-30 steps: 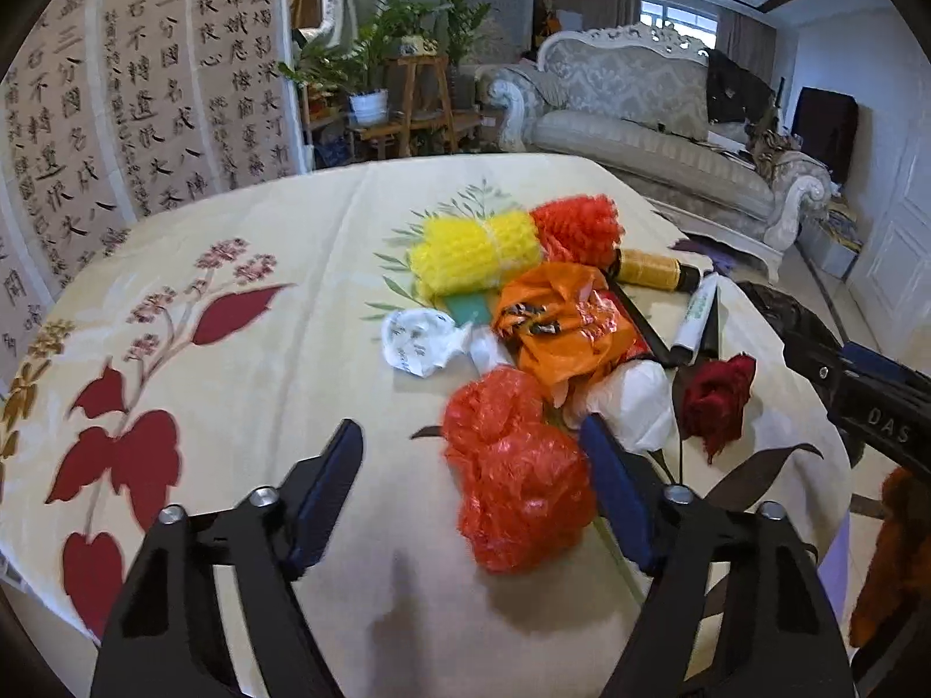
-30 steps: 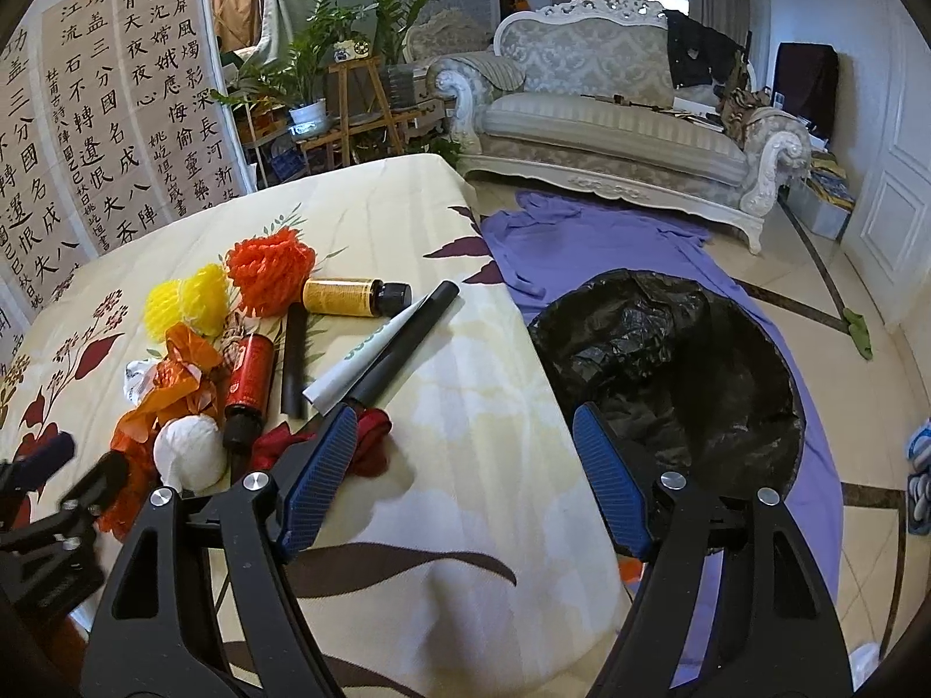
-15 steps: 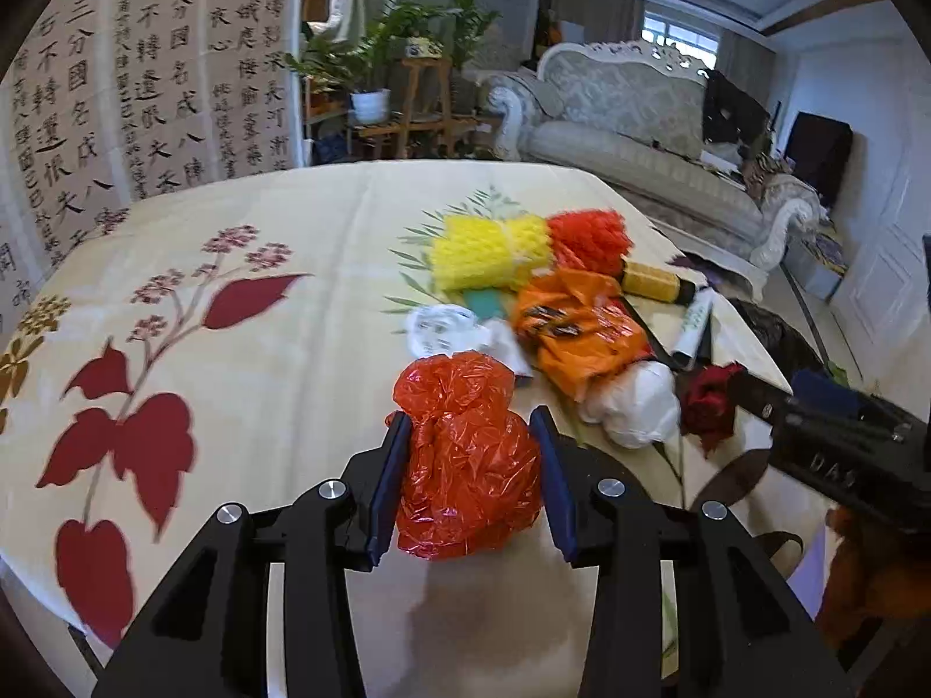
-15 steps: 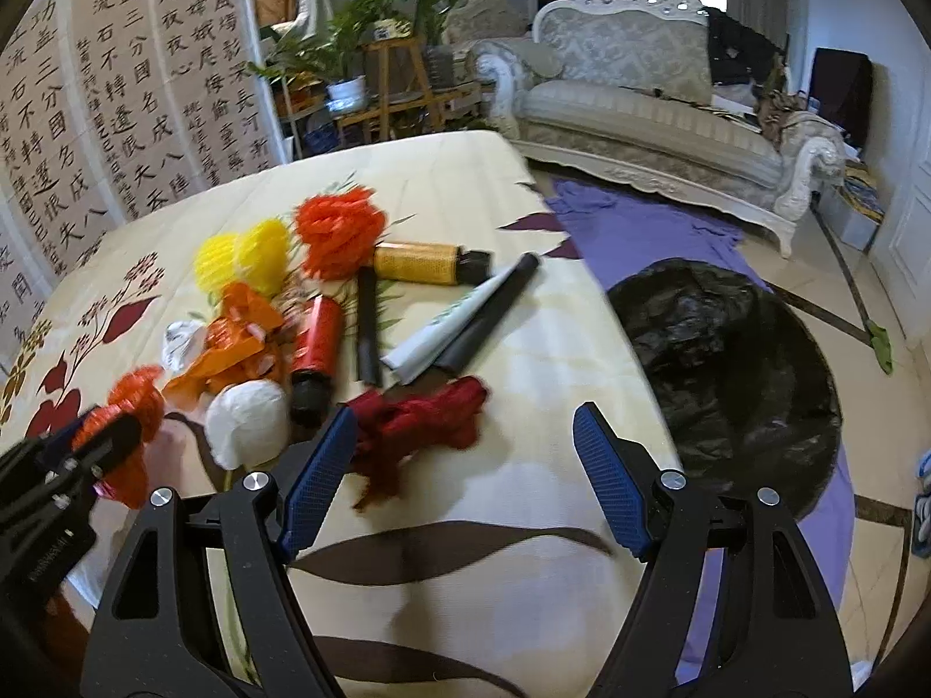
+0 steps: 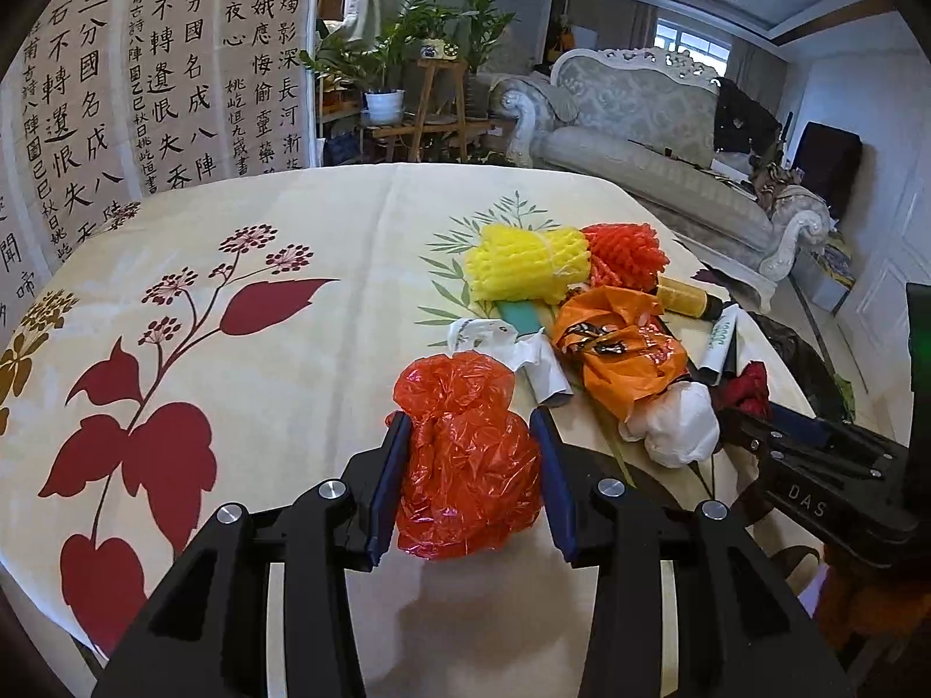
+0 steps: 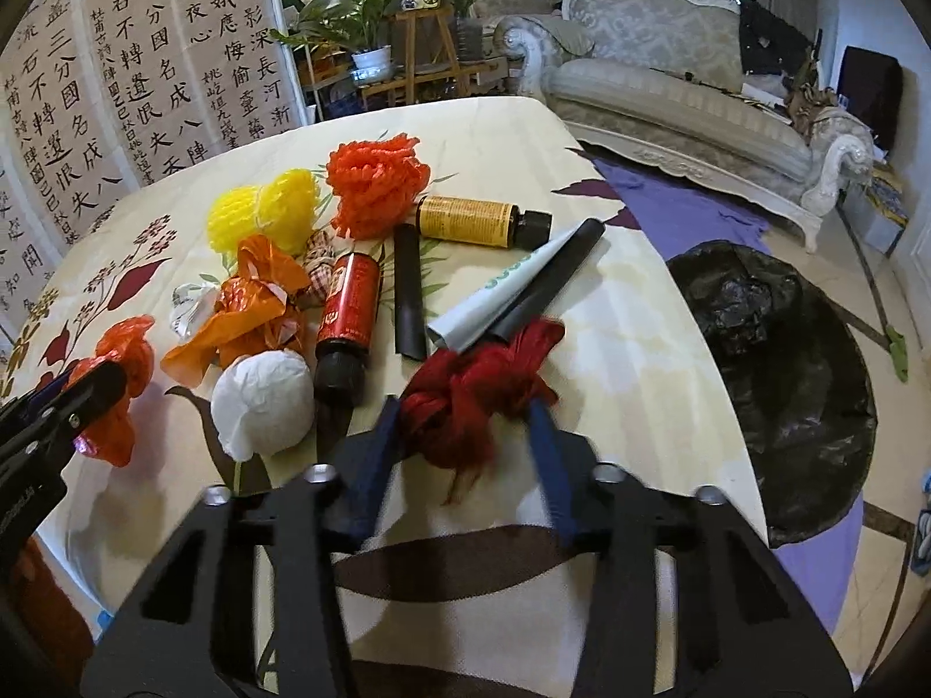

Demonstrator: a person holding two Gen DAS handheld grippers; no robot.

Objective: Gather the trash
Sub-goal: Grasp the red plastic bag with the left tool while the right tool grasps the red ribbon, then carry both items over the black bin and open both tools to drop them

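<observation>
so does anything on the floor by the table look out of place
Yes: a purple cloth lies spread flat across the floor beside the table, running under the black trash bag. It looks odd, like bedding or clothing dropped there.

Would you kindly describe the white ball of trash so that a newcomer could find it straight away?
Start at the table with the cream floral cloth and go to the heap of litter on it. At the heap's near edge the white paper ball lies beside the red bottle, below the orange bag. It is the only round, plain white wad among coloured pieces.
</observation>
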